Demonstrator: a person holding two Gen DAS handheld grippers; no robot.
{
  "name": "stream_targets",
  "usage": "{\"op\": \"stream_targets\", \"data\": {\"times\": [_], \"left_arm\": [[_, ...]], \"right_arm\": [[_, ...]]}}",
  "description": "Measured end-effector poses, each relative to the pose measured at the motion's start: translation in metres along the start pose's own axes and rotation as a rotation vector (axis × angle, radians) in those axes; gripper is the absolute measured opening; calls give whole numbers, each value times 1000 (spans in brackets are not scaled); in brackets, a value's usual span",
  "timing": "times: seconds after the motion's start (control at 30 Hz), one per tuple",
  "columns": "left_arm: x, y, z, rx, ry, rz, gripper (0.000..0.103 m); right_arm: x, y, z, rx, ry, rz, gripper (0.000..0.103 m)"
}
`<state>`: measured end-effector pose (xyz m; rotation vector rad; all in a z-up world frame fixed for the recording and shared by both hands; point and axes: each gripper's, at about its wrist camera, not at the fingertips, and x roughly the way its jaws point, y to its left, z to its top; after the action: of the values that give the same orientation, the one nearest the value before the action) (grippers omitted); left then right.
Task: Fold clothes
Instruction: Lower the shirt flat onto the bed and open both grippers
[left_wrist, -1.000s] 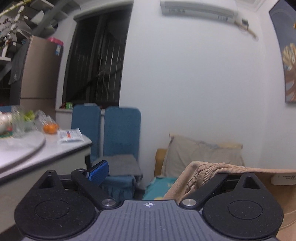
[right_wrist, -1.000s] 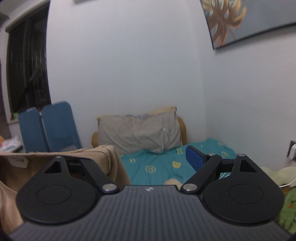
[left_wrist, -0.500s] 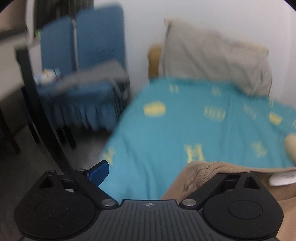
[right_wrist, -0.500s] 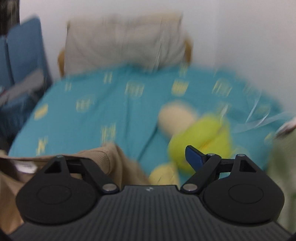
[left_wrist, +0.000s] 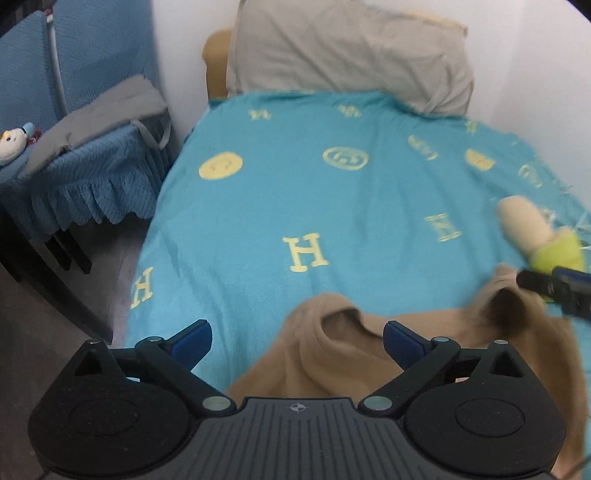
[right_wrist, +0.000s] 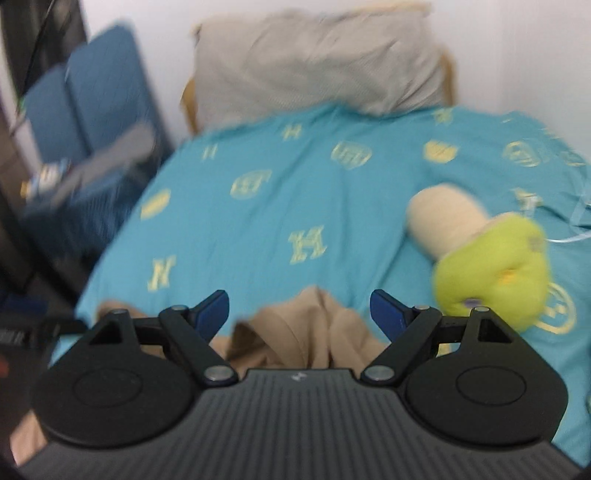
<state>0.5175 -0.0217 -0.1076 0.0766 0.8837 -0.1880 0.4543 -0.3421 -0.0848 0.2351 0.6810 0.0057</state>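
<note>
A tan knit garment (left_wrist: 332, 354) lies rumpled on the near end of a bed with a turquoise sheet (left_wrist: 332, 192). My left gripper (left_wrist: 297, 341) is open just above the garment's left part, its blue pads apart and empty. My right gripper (right_wrist: 299, 312) is open too, above the garment's right part (right_wrist: 303, 339), with nothing between its pads. The right gripper's fingers (left_wrist: 554, 288) show at the right edge of the left wrist view, by the garment's far corner.
A grey pillow (left_wrist: 343, 51) lies at the head of the bed against a white wall. A yellow-green and beige plush toy (right_wrist: 480, 254) lies on the sheet at the right. Blue chairs (left_wrist: 85, 122) with a grey cushion stand left of the bed.
Both grippers have tilted down from the wall to the bed. Both were shut on the tan garment and have let go; it now lies on the sheet.
</note>
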Motion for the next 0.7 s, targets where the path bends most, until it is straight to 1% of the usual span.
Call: {"op": "stream_targets", "data": {"times": [0.1, 0.2, 0.27, 0.33, 0.4, 0.5, 0.6, 0.7], "left_arm": [[-53, 0, -22, -17, -80, -11, 101], [-100, -1, -50, -41, -126, -23, 101], [-128, -4, -72, -36, -161, -16, 101], [-168, -17, -93, -40, -188, 0, 101], [-205, -25, -113, -62, -206, -6, 101], [-257, -35, -143, -89, -242, -18, 101], [-296, -43, -173, -99, -285, -24, 101], [-317, -39, -204, -151, -295, -50, 101]], "right_arm": [[-43, 1, -11, 64, -69, -3, 85], [-91, 7, -26, 111, -129, 1, 85], [-131, 15, -44, 105, -152, 10, 85], [-172, 25, -65, 85, -171, 20, 85], [-212, 32, -86, 77, -192, 22, 85], [-264, 44, -110, 64, -189, 27, 85], [-308, 51, -136, 20, -203, 23, 85], [-338, 50, -160, 13, -229, 18, 85]]}}
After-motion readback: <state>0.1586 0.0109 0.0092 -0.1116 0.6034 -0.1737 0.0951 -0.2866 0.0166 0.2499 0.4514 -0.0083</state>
